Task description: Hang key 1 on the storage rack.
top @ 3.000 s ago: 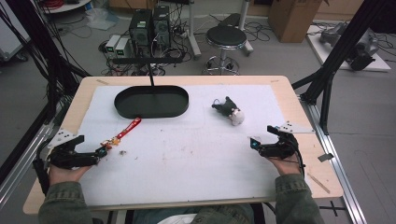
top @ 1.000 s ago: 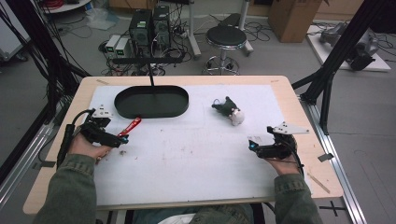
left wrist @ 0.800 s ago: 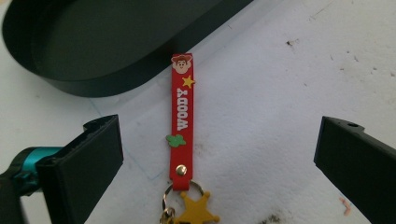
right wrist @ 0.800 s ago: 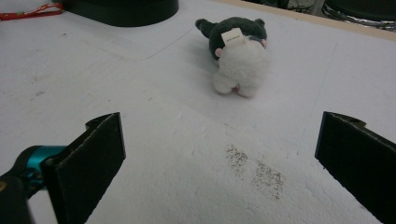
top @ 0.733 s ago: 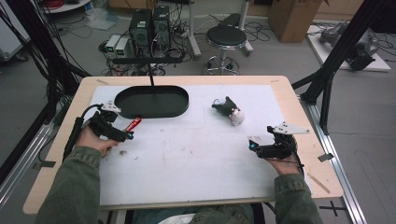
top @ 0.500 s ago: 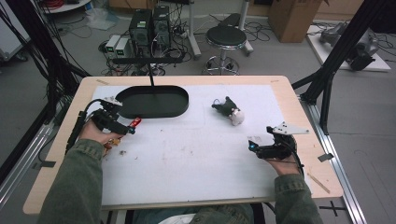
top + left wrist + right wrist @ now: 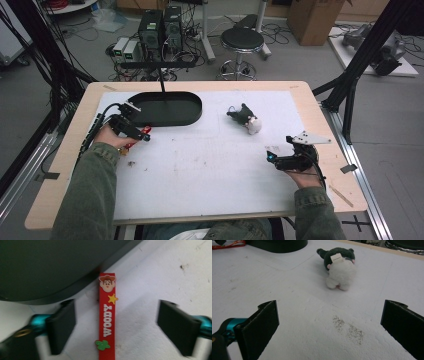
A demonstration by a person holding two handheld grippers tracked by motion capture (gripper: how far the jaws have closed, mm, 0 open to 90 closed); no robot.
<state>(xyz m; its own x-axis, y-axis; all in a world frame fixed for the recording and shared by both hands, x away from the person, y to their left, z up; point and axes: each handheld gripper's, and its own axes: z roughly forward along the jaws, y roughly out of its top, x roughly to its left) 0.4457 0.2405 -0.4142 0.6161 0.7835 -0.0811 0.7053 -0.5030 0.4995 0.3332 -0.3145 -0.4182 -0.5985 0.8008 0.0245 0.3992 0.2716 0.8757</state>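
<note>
Left gripper (image 7: 141, 134) down at the near-left edge of the black tray (image 7: 192, 116), straddling the red Woody strap (image 7: 107, 317). Jaws apart, just been closing in; strap sits between them, clear gap to each pad, no contact either side. Strap flat on the white worktop sheet (image 7: 215, 165), lying lengthwise down the middle of the left gripper view, cartoon-head end right up against the tray rim, star and "WOODY" lettering then a green cactus patch running away from the tray. Touching the rim or just short of it: cannot tell. In the high view, only a red sliver (image 7: 145, 131) visible just beside the tray's near-left corner, rest hidden under gripper and left hand (image 7: 112, 136).

Right gripper (image 7: 272, 159) well to the right of the tray, low over the sheet, held in the right hand (image 7: 300, 167). Jaws wide apart, nothing between them but bare sheet with a dark speckled smudge (image 7: 348, 330).

Small plush toy (image 7: 246, 119), dark grey with white belly and a paper tag, lying on the sheet to the right of the tray, between tray and right gripper, apart from both. In the right gripper view, plush (image 7: 339, 266) straight ahead of the jaws.
</note>
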